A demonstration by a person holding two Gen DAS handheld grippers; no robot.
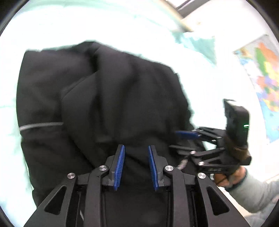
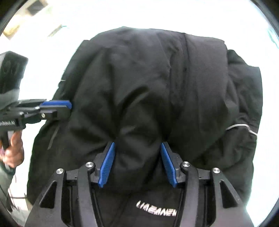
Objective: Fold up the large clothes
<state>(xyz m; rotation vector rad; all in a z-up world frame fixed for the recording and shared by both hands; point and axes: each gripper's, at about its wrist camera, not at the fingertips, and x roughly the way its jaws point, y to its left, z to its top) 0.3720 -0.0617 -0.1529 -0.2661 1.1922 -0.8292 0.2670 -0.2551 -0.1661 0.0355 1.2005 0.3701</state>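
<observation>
A large black jacket (image 1: 97,97) lies bunched and partly folded on a pale sheet; in the right wrist view the jacket (image 2: 157,87) fills the middle, with white lettering near the bottom. My left gripper (image 1: 136,148) is open, its blue pads apart over the jacket's near edge, with dark fabric between them. My right gripper (image 2: 137,145) is open too, its pads on either side of a puffed fold of the jacket. The right gripper also shows in the left wrist view (image 1: 184,141) at the jacket's right edge. The left gripper shows in the right wrist view (image 2: 59,109) at the jacket's left side.
The pale sheet (image 1: 87,22) surrounds the jacket. A coloured map (image 1: 265,73) hangs at the right. A light bar (image 1: 176,15) crosses the top. A grey zipper line (image 1: 40,125) runs along the jacket's left part.
</observation>
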